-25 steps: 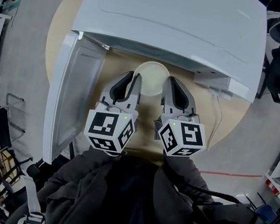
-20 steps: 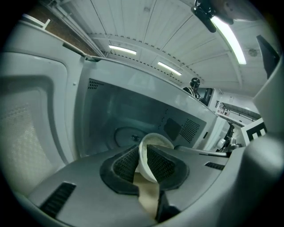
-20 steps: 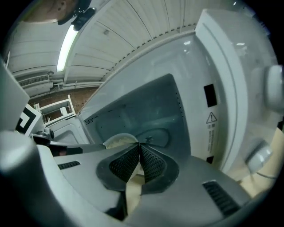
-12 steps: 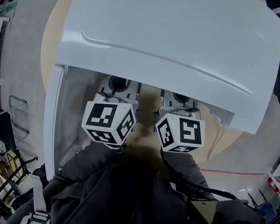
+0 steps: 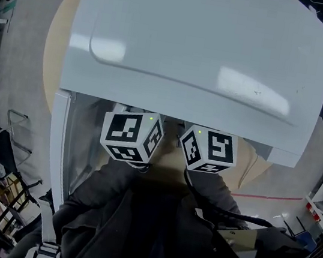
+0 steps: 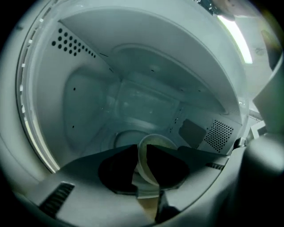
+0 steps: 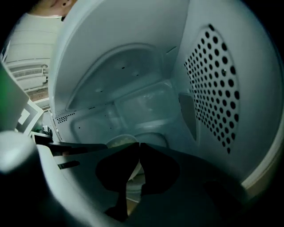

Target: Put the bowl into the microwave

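The white microwave (image 5: 198,52) fills the head view, and its top hides the bowl and both sets of jaws. Only the left marker cube (image 5: 131,137) and the right marker cube (image 5: 210,150) show at its open front. In the left gripper view the pale bowl (image 6: 156,142) hangs inside the cavity, with my left gripper (image 6: 141,154) shut on its near rim. In the right gripper view my right gripper (image 7: 137,153) is shut on the opposite rim of the bowl (image 7: 119,142). The round turntable plate (image 6: 126,135) lies just beyond and below the bowl.
The microwave door (image 5: 65,140) stands swung open at the left. The oven sits on a round wooden table (image 5: 57,36). A perforated wall (image 7: 213,84) of the cavity is close on the right gripper's right. Chairs and racks stand around the table's edges.
Both grippers have moved forward with the bowl into the microwave cavity. The bowl and jaws, seen in front of the oven a second ago, are now hidden under its top.
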`<state>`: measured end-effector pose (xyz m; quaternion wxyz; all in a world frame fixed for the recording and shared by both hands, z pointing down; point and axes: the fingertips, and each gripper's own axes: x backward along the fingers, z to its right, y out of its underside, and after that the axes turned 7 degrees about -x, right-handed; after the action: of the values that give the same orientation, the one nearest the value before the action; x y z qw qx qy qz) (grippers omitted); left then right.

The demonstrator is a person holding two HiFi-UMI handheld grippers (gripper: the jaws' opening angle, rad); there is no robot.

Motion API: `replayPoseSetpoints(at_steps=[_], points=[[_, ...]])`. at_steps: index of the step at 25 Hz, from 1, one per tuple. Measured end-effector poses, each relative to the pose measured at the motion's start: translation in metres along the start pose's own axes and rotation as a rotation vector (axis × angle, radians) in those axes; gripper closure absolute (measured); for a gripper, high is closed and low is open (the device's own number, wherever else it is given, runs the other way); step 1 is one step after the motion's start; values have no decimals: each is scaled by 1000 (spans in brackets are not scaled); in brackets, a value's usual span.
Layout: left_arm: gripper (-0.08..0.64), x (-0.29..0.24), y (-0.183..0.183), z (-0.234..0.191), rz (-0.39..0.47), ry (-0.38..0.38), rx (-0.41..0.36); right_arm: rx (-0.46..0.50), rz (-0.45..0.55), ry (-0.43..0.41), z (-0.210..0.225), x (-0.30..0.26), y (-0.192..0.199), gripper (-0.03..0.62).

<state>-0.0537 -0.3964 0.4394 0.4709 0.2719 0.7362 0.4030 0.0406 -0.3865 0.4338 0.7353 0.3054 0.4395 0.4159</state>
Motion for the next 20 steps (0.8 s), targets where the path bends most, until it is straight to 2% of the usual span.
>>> replayPoseSetpoints(at_steps=[3, 9, 14, 16, 18, 20], points=[[492, -6, -6, -2, 18, -17, -26, -13, -4, 1, 3, -5, 1, 577], [492, -6, -10, -2, 86, -43, -64, 38, 8, 2, 3, -8, 1, 577], [491, -1, -1, -3, 65, -79, -84, 66, 36, -25, -1, -9, -5, 574], [491, 3, 0, -5, 77, -95, -87, 76, 56, -30, -1, -7, -8, 550], [491, 9, -2, -7, 95, -113, -90, 86, 80, -40, -2, -4, -11, 484], [491, 15, -3, -7, 109, -121, -86, 94, 102, -47, -3, 0, -12, 462]])
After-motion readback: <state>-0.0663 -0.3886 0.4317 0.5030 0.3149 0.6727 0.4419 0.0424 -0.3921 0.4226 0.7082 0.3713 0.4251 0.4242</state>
